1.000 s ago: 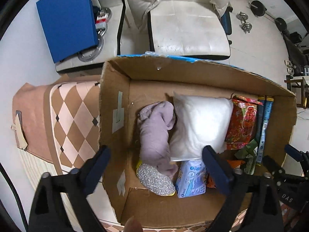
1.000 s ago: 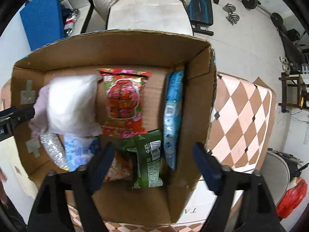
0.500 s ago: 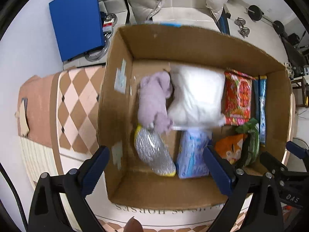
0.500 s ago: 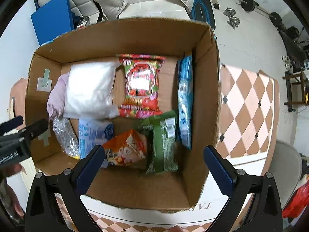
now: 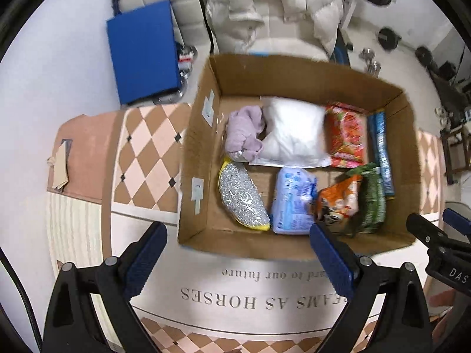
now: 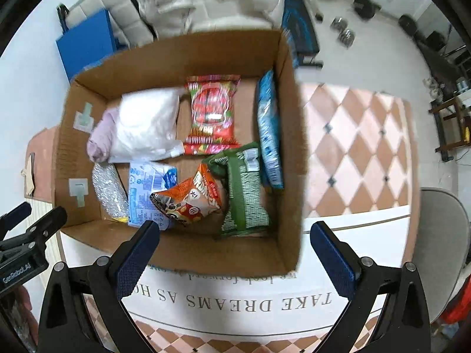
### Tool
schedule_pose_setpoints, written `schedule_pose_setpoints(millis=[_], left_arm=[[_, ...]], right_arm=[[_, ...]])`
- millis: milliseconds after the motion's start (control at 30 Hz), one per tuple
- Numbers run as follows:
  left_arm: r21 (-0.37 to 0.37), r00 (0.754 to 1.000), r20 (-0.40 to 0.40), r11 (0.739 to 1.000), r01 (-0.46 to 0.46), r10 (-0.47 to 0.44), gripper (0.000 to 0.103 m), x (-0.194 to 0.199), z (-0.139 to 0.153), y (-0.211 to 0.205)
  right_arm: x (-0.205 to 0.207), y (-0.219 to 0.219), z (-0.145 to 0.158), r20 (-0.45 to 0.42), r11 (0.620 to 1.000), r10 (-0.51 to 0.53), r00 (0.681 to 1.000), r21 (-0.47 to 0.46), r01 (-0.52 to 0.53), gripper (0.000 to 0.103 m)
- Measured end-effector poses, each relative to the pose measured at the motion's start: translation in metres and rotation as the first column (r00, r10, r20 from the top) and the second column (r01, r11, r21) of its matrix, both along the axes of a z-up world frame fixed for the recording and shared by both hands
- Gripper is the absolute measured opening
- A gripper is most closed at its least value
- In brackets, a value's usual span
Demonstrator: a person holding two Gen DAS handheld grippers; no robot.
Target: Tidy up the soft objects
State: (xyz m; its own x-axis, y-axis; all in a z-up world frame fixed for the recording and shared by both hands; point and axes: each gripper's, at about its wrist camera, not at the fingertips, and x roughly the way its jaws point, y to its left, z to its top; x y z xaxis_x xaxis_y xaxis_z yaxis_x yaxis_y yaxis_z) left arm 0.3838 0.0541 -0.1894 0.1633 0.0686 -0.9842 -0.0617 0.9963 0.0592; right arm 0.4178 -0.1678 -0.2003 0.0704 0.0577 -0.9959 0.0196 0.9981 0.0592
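Hovering empty and spread wide, left hand-held gripper [image 5: 238, 253] and right hand-held gripper [image 6: 235, 250] face the cardboard box [image 6: 188, 250] holding a white pillow [image 5: 294, 132] and snack packets.

Blue packet [image 6: 269, 129] stands edge-on, its label unreadable.
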Motion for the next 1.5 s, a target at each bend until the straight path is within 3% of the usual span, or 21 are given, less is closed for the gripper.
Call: schedule_pose_setpoints(millis=[133,433,733,1067,1500], left_arm=[[0.024,0.993,0.115,1.0,-0.008,0.005,0.099,-0.034,0.038,-0.009],[0.012,0.963,0.267,1.0,0.016,-0.019,0.099,-0.113,0.114,-0.023],[-0.016,0.933,0.357,0.999,0.047,-0.038,0.099,-0.165,0.172,-0.032],[-0.05,0.918,0.395,0.996,0.067,-0.042,0.099,-0.213,0.206,-0.033],[-0.03,0.9,0.434,0.998,0.052,-0.034,0.099,-0.229,0.22,-0.033]], right_arm=[[-0.03,-0.006,0.041,0.105,1.0,0.008,0.994,-0.023,-0.006,0.103],[-0.112,-0.014,0.124,0.27,0.999,0.04,0.962,-0.037,-0.031,0.103],[-0.187,-0.021,0.203,0.38,1.0,0.022,0.925,0.003,-0.025,0.103],[-0.26,-0.02,0.272,0.467,0.999,0.041,0.883,-0.015,-0.039,0.103],[-0.29,-0.025,0.297,0.477,0.999,0.048,0.878,-0.038,-0.033,0.103]])
